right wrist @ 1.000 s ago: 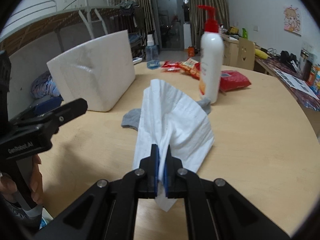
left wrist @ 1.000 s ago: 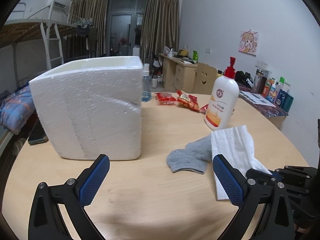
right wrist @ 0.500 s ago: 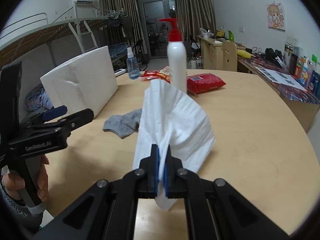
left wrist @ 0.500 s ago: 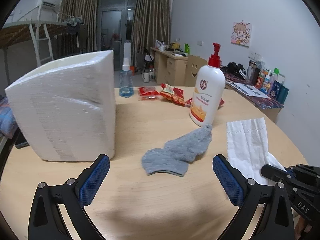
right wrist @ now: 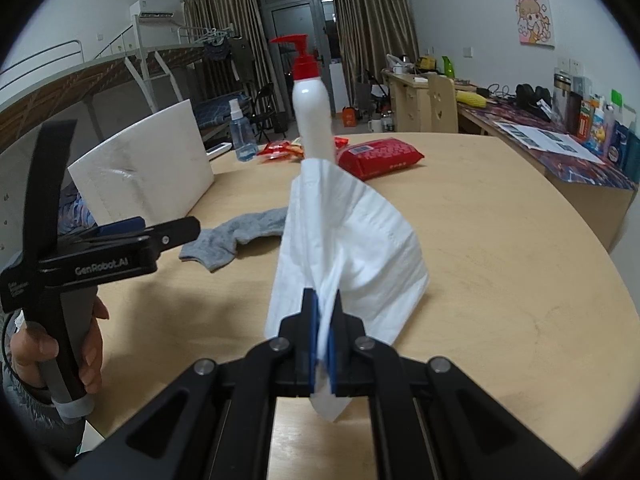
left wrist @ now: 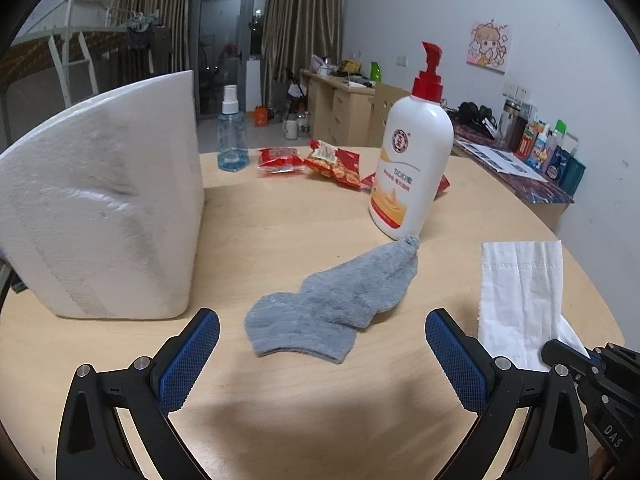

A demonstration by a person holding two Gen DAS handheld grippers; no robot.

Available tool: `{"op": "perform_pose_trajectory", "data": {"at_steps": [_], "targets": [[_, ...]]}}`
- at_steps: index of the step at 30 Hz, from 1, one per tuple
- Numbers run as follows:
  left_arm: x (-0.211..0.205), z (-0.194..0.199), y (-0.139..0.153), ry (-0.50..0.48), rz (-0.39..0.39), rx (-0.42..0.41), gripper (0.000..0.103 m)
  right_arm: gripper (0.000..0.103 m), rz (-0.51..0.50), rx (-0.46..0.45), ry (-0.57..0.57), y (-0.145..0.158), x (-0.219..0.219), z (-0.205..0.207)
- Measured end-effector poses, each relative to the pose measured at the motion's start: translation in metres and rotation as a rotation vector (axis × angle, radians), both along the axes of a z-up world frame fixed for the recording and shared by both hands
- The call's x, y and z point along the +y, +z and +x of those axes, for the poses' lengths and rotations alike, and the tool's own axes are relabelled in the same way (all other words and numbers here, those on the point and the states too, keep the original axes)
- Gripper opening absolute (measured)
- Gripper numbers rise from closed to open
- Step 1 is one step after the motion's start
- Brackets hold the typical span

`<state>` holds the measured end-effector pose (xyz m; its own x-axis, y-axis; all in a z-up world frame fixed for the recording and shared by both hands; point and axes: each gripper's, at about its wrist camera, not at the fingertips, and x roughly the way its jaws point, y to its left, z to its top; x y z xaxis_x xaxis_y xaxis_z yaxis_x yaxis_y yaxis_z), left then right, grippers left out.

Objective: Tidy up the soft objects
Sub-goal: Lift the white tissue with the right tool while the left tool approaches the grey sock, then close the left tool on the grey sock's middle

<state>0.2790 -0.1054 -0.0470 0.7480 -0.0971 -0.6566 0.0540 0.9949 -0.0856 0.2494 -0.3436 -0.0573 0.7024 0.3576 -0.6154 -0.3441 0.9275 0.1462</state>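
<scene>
Pinching tissue, right claw; left claw gapes

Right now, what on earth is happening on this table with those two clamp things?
A person holds a gripper in each hand, tidying soft things. The right gripper is shut on a white tissue and holds it up over the wooden table. The left gripper is open and empty, facing a grey sock that lies flat beside a white foam box.
</scene>
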Motion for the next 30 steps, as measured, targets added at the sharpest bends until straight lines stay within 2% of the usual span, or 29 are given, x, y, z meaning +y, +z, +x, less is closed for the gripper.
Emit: {"op": "perform_pose_trajectory", "data": {"at_steps": [3,14,16,18,21,30], "targets": [[-0.005,0.007,-0.002,0.009,0.032,0.011,0.103,0.007,0.008,0.003,-0.001,-0.002,-0.005,0.003],[-0.009,0.032,-0.021,0.050,0.030,0.110,0.098,0.007,0.038,0.007,0.019,-0.006,-0.018,0.008],[-0.007,0.037,-0.024,0.062,0.021,0.128,0.097,0.007,0.043,0.009,0.023,-0.007,-0.017,0.008],[-0.007,0.041,-0.027,0.076,0.020,0.149,0.089,0.007,0.046,0.009,0.028,-0.008,-0.018,0.007],[-0.007,0.046,-0.033,0.068,0.008,0.182,0.083,0.007,0.052,0.007,0.036,-0.007,-0.017,0.006],[-0.007,0.052,-0.037,0.064,0.016,0.205,0.078,0.007,0.056,0.003,0.041,-0.008,-0.021,0.007]]}}
